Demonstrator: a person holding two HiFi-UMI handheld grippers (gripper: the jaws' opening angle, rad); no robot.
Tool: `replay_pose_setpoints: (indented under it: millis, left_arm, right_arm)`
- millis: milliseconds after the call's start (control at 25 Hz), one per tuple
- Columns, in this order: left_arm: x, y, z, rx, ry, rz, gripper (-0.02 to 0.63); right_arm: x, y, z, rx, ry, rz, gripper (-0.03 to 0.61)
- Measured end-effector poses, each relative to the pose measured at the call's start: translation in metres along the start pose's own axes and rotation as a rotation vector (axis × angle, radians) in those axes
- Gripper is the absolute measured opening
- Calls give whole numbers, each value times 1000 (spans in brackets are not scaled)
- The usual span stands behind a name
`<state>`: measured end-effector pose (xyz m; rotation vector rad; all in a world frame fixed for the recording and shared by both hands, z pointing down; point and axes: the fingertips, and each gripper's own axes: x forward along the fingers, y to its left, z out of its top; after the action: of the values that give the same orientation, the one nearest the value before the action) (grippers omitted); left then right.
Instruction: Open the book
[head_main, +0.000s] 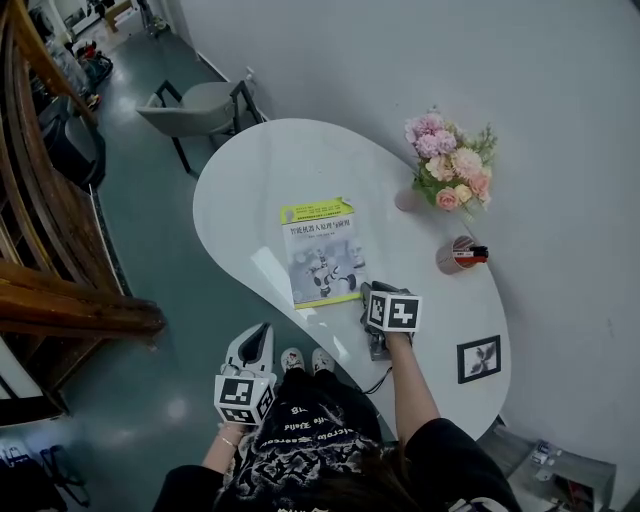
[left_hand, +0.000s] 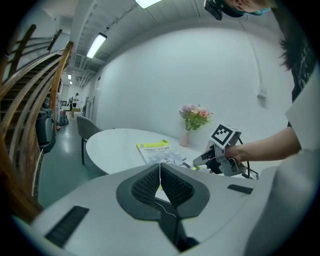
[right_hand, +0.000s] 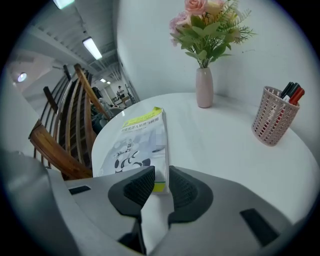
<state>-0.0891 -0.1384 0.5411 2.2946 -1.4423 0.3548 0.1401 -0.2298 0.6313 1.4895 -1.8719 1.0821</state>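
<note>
The textbook (head_main: 322, 252) lies shut, cover up, mid-way across the white surface (head_main: 255, 170). The step in hand looks like the approach. The right hand-held gripper (right_hand: 160, 181) hangs at the book's near right corner, jaws parted and empty. The left hand-held gripper (left_hand: 160, 175) is clenched on nothing, off the near edge. The next move probably calls for pinching the cover's edge alone and swinging it left.

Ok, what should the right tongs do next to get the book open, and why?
Probably ease the right tongs forward and close them on the cover at the near corner of the book: it lies shut, and the tongs stand open with that corner showing in their gap, not yet pinched.
</note>
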Motion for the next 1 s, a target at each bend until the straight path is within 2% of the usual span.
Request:
replay_pose_setpoints:
  millis: [200,400,560,760,840,920,1000]
  left_arm:
    - [2,2,1,-12,-2,14,25]
    - [6,2,-1,-30,0,14,25]
    - [7,-1,-3,-35,5,11,25]
    - [5,-1,-10,-47,15,26,25]
    - [3,0,-12,-51,22,36,25]
    - [0,3,-14,-58,26,47,25]
    - [-1,6,-15,-64,29,56,25]
  right_arm:
    - [1,2,-1,4,19,4,91]
    - [-3,0,1,15,-7,-23,43]
    - [-6,1,4,20,-24,-23,37]
    - [-9,5,7,113,-40,28,42]
    - [-8,5,4,137,-16,43,85]
    - [-5,4,0,138,19,45,100]
    - [-5,8,2,147,29,83,104]
